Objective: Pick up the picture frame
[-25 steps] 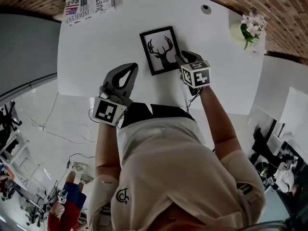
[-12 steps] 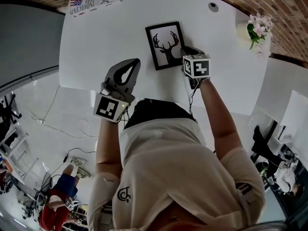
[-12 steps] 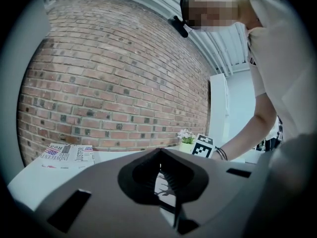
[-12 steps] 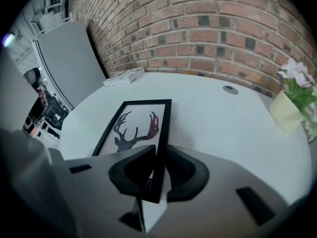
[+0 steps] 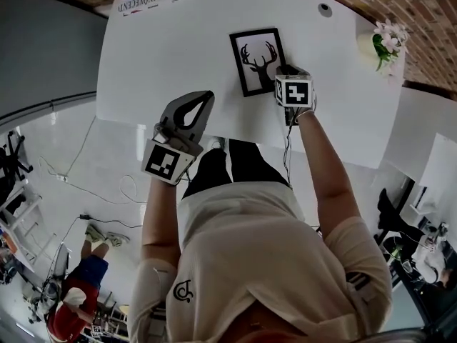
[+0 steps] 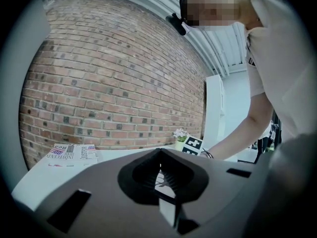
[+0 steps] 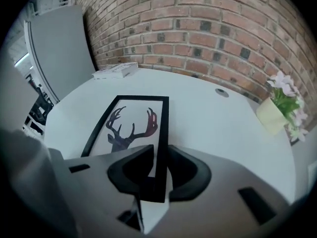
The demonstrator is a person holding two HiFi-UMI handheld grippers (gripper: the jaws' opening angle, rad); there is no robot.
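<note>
Head view: the picture frame (image 5: 258, 61) lies flat on the tabletop (image 5: 164, 56), its long axis running away from me. My right gripper (image 5: 285, 71) is at its near right corner, and my left gripper (image 5: 202, 100) is well off its left.

Left gripper view: my fingers (image 6: 190, 180) are clenched on nothing.

Right gripper view: my fingers (image 7: 190, 170), which have just been opening, straddle the frame's right rail without pressing on it.

shirt (image 5: 250, 249): pale, short-sleeved, dark logo | trousers (image 5: 214, 170): seemingly black | left gripper (image 5: 204, 98), right gripper (image 5: 281, 72): grey, black-white marker cubes
</note>
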